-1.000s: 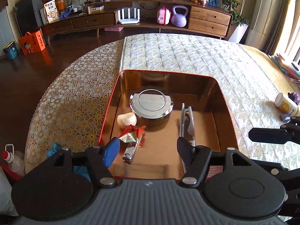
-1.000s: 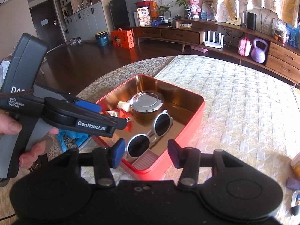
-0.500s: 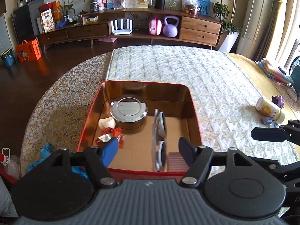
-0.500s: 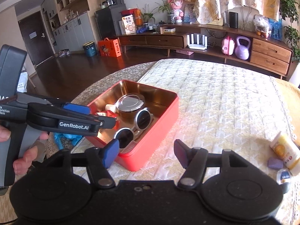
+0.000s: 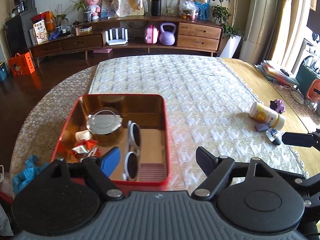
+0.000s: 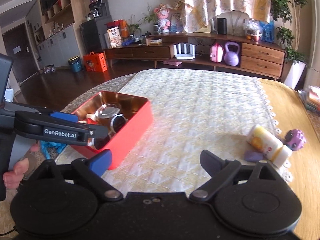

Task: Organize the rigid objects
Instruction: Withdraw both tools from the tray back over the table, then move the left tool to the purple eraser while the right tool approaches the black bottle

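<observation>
A purple kettlebell (image 5: 167,34) sits beside a pink case (image 5: 151,37) in the wooden sideboard (image 5: 124,40). An orange gift box (image 5: 21,64) stands on the dark floor, with floral curtains (image 6: 216,2) behind.

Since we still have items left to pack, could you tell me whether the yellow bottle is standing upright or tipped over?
Tipped over: the yellow bottle lies on its side on the quilted cloth, its white cap pointing sideways.

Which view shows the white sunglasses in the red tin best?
Left wrist: it looks down into the red tin, showing both dark lenses of the sunglasses. In the right wrist view, the left gripper partly hides the sunglasses, leaving one lens clear.
</observation>
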